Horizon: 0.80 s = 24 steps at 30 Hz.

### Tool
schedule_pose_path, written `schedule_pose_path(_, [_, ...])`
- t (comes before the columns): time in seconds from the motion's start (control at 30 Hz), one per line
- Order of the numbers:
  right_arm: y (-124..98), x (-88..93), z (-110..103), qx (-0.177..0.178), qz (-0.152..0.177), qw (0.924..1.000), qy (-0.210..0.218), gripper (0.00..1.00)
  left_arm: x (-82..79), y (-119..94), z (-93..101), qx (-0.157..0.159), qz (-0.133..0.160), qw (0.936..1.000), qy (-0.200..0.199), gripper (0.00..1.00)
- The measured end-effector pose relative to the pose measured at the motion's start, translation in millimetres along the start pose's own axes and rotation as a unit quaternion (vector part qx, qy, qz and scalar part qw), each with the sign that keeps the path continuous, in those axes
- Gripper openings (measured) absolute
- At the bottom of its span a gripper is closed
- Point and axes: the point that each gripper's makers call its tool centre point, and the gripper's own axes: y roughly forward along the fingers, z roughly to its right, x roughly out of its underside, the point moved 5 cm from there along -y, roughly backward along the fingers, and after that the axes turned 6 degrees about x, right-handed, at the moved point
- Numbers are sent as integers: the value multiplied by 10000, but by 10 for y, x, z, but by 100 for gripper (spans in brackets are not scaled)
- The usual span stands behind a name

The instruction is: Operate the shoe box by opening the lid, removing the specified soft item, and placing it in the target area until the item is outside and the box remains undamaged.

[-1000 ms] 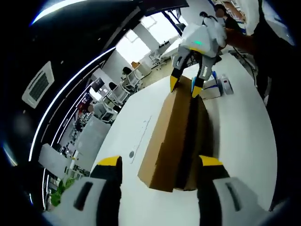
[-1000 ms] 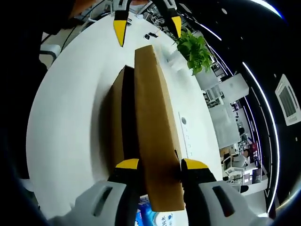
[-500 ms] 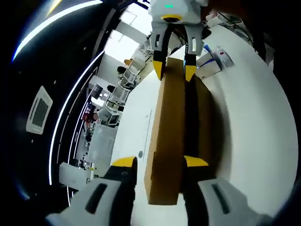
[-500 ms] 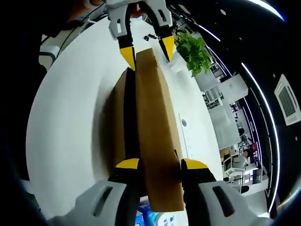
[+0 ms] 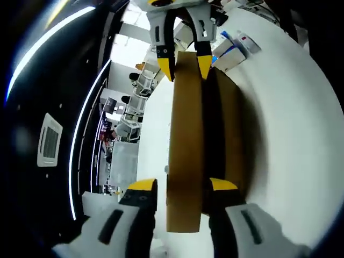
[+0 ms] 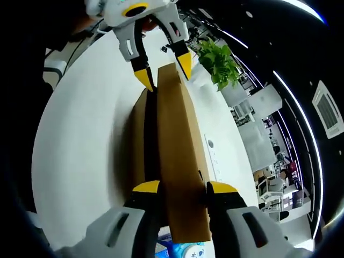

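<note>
A brown cardboard shoe box [image 5: 232, 123] lies lengthwise on a white table [image 6: 80, 134]. Its lid [image 5: 186, 145] stands raised on its long edge beside the dark opening, so the inside is hidden. My left gripper [image 5: 183, 185] straddles the lid's near end in the left gripper view, jaws closed in against both faces. It also appears at the far end in the right gripper view, as the left gripper [image 6: 164, 69]. My right gripper [image 6: 184, 187] is shut on the opposite end of the lid [image 6: 177, 145], and appears from across as the right gripper [image 5: 183, 65].
Blue and white packets [image 5: 232, 47] lie on the table past the box's far end in the left gripper view. A green potted plant [image 6: 221, 60] stands near the table's edge. White tabletop lies open on the box's other side. Office desks fill the background.
My left gripper's jaws have narrowed from wide apart to the lid's near end, and it has moved in over the box. The right gripper has kept its hold on the lid.
</note>
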Motion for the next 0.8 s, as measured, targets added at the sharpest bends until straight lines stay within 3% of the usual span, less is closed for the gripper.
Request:
schedule_pose_path(0.13, [8,-8,7,23,8,10000,18,33,3,59,-11,15,-2,10000,-35,35])
schedule_pose_path(0.33, [10,-13,17,66,53,10000,35,33,-11,115,12,-74,-176,9993,319,31])
schedule_pose_path(0.63, [13,-15,4,107,69,9999,22,33,15,132,7,20,-36,9999,161,30])
schedule_pose_path(0.8, [36,-95,-62,443,11,9978,-491,33,17,141,16,5,-30,9999,168,30])
